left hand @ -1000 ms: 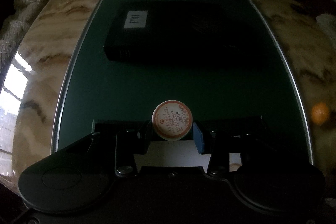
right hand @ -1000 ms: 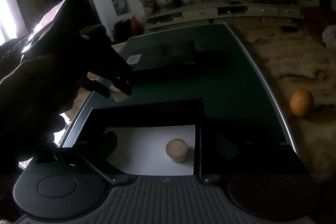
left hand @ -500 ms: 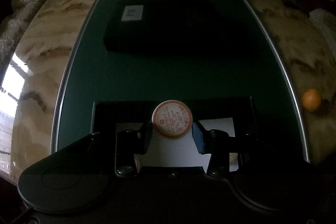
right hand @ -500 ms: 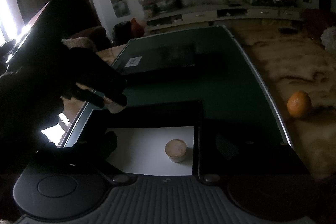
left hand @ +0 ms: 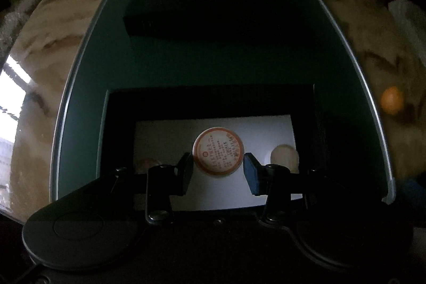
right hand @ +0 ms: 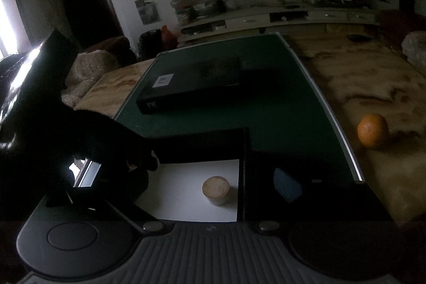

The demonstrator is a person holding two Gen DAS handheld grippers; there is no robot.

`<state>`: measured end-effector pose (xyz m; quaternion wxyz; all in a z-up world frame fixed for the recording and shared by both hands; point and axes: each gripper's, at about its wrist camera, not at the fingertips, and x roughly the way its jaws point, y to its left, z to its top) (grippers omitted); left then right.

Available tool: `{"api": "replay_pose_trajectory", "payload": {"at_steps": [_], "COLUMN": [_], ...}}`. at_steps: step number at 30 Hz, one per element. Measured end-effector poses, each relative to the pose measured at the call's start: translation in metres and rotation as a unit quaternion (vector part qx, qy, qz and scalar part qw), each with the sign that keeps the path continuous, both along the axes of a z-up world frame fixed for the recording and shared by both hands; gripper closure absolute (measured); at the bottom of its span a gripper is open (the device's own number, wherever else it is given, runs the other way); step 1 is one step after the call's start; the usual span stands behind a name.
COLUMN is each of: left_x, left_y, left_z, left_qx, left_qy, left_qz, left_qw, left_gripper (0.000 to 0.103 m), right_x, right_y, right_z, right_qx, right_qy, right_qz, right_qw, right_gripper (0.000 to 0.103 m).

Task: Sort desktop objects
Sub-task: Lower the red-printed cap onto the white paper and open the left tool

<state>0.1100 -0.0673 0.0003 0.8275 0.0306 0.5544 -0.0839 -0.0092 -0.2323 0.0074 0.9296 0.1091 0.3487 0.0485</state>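
Here the small round jar (left hand: 217,151), label facing the camera, is pinched between the fingers of the left gripper (left hand: 218,169) above the white floor of the open black box (left hand: 207,97). A wood-lidded jar (right hand: 216,189) stands to its right near the box's right wall, with bare floor between them. The right gripper (right hand: 266,185) hangs near that wall; how wide it is, I cannot tell. Ahead lie clear green mat (right hand: 279,108), a flat black case (right hand: 191,81), and an orange (right hand: 372,130) on the tabletop (right hand: 359,81).

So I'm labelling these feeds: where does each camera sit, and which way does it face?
Left wrist: on the left gripper, looking down into the black box; its jaws hold a round container.
Right wrist: on the right gripper, facing across the green mat; the left gripper enters from the left.
Shared: box, tan jar, orange.
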Motion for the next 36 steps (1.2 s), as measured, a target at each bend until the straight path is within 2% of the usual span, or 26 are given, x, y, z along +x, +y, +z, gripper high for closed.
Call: {"api": "replay_pose_trajectory", "payload": {"at_steps": [17, 36], "left_x": [0.002, 0.008], "left_y": [-0.006, -0.013], "left_z": [-0.044, -0.064], "left_qx": [0.026, 0.042], "left_qy": [0.032, 0.044], "left_qz": [-0.003, -0.004], "left_qw": [0.9991, 0.9981], "left_gripper": [0.063, 0.063], "right_x": [0.001, 0.001], "right_y": [-0.004, -0.008], "right_z": [-0.002, -0.007], "right_qx": [0.001, 0.002], "right_qy": [0.006, 0.012], "right_qz": [-0.009, -0.013], "right_qw": [1.000, 1.000], "right_gripper": [0.000, 0.000]}}
